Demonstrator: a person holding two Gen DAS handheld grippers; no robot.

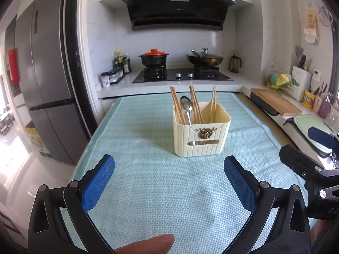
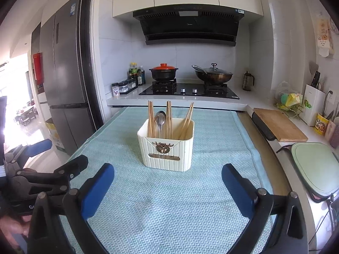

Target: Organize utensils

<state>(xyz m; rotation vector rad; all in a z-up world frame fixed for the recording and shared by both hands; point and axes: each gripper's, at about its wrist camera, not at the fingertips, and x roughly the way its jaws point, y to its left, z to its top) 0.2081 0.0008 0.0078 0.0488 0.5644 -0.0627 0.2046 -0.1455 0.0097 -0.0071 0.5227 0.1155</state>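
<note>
L gripper: left gripper (image 1: 169,169) is spread wide, nothing btwn its blue pads (image 1: 97,183). It hangs low over the mat, pointing a bit down.
R gripper: right gripper (image 2: 168,176) is also spread wide & empty. It sits just beside the L one.
Thumb: a fingertip (image 1: 148,244) shows at the bottom edge, under the L tool.
Mat: pale green mat (image 1: 148,190) is right under both tools. No loose spoon or stick on it that I can see.
Holder: cream utensil holder (image 1: 201,136) stands upright, straight ahead of both tools, a bit right of the L one & a bit left of the R one. Not touched.
Inside: wooden chopsticks (image 1: 196,104) in bunches & one metal spoon (image 1: 187,108), all standing up, tops poking out.
Step now (my guess): sorting looks done, both tools are free.
Do it well: keep tools low & clear of the stick tops, don't bump the holder, it could tip.
Far: stove w/ red-lid pot (image 1: 154,58) & wok (image 1: 204,59), well past the holder.
</note>
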